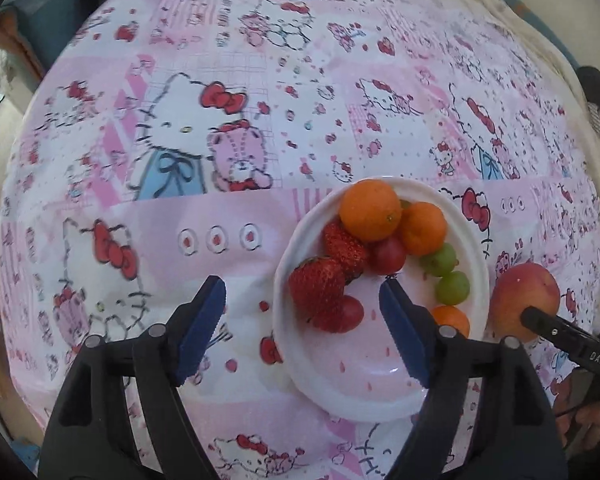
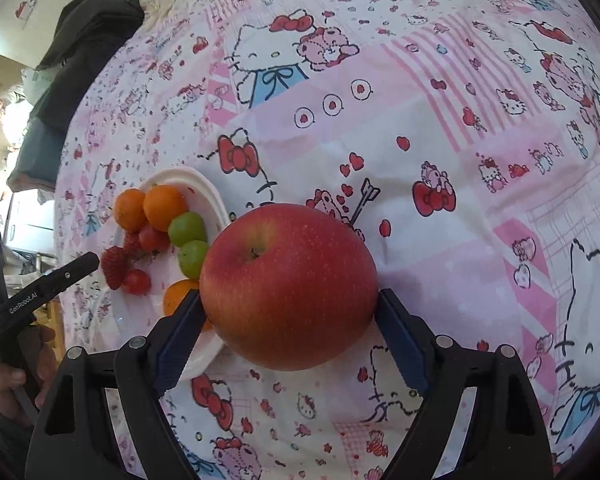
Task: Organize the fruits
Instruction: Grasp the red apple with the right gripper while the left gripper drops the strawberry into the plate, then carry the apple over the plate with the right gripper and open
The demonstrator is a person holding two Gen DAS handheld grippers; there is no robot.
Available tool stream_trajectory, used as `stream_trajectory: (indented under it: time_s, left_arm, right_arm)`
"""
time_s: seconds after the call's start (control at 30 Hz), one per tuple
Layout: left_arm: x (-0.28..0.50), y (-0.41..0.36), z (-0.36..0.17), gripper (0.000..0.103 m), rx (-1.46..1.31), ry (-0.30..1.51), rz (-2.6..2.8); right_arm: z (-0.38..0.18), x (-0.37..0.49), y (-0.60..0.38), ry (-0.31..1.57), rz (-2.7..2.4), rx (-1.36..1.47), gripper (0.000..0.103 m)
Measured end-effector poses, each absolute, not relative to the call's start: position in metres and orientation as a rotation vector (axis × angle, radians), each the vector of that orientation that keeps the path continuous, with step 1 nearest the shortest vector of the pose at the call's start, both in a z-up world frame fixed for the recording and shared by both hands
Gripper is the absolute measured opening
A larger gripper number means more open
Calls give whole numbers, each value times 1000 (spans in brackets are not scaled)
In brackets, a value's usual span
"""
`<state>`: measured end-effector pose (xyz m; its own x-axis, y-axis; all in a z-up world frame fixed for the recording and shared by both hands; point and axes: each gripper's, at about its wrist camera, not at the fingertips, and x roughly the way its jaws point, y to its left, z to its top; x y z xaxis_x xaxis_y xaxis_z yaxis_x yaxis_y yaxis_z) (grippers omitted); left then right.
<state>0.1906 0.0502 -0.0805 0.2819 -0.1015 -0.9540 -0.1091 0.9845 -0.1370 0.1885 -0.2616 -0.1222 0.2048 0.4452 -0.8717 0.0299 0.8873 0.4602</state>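
— White plate [image 1: 296, 240] on the pink cloth [image 1: 220, 80], left wrist view: what's on it?
— Oranges [image 1: 370, 210], strawberries [image 1: 318, 286], green grapes [image 1: 452, 288], red ones. The left gripper [image 1: 302, 300] hangs over the plate's near side, jaws apart, gripping nothing.
— And the right wrist view?
— An apple [image 2: 288, 286] sits just right of the plate [image 2: 208, 196]. The right gripper [image 2: 288, 320] clamps it, both pads against its sides.
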Motion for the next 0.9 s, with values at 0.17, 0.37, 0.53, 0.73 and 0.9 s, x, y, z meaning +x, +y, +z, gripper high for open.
stream_trajectory:
  time_s: [0.17, 0.37, 0.53, 0.73, 0.9]
  left_arm:
    - [174, 60, -58, 77, -186, 1252, 31]
    - [143, 82, -34, 77, -191, 1220, 89]
    - [126, 103, -26, 77, -207, 1190, 129]
    - [128, 117, -42, 77, -219, 1206, 169]
    - [142, 98, -69, 77, -117, 1276, 96]
  right_arm:
    - [-99, 176, -263, 1297, 345, 479, 87]
    - [-57, 167, -214, 1228, 530, 398, 87]
    - [-58, 170, -144, 1238, 633, 245, 87]
    - [-87, 171, -94, 1268, 637, 102, 87]
    - [-103, 165, -86, 1269, 573, -23, 88]
